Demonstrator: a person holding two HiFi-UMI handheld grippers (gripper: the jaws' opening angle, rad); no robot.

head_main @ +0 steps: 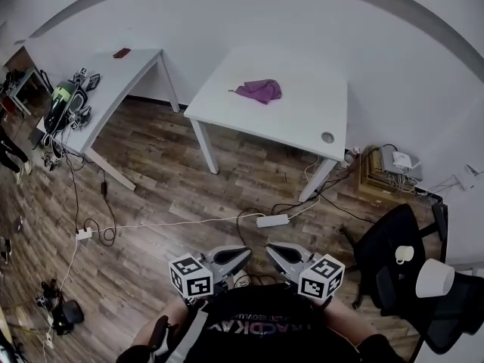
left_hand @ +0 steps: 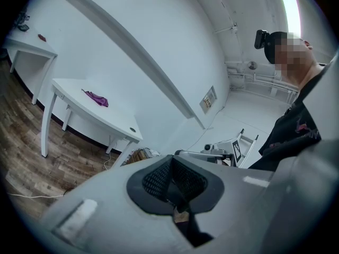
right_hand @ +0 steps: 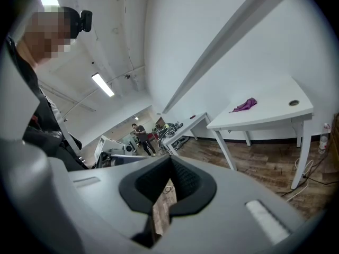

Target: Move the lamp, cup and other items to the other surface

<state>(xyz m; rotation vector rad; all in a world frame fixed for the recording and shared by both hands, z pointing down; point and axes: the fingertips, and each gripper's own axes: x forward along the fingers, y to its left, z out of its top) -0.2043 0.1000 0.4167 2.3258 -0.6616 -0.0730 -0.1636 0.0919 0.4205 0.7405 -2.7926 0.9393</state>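
Both grippers are held low and close to the person's body, tips turned toward each other, over the wooden floor. My left gripper [head_main: 231, 259] [left_hand: 170, 165] is shut with nothing between its pads. My right gripper [head_main: 281, 255] [right_hand: 170, 168] is shut and empty too. A white cup [head_main: 404, 254] and a white lampshade-like object [head_main: 435, 278] rest on a black office chair [head_main: 393, 240] at the right, apart from both grippers. A purple cloth [head_main: 259, 90] [left_hand: 97, 98] [right_hand: 244, 105] lies on the nearer white table [head_main: 302, 123].
A second white table [head_main: 128, 74] at the far left carries a small red item [head_main: 121, 52] and a pile of gear [head_main: 64, 104]. Cables and a power strip [head_main: 272, 220] lie on the floor ahead. A box of electronics [head_main: 393, 165] sits by the wall.
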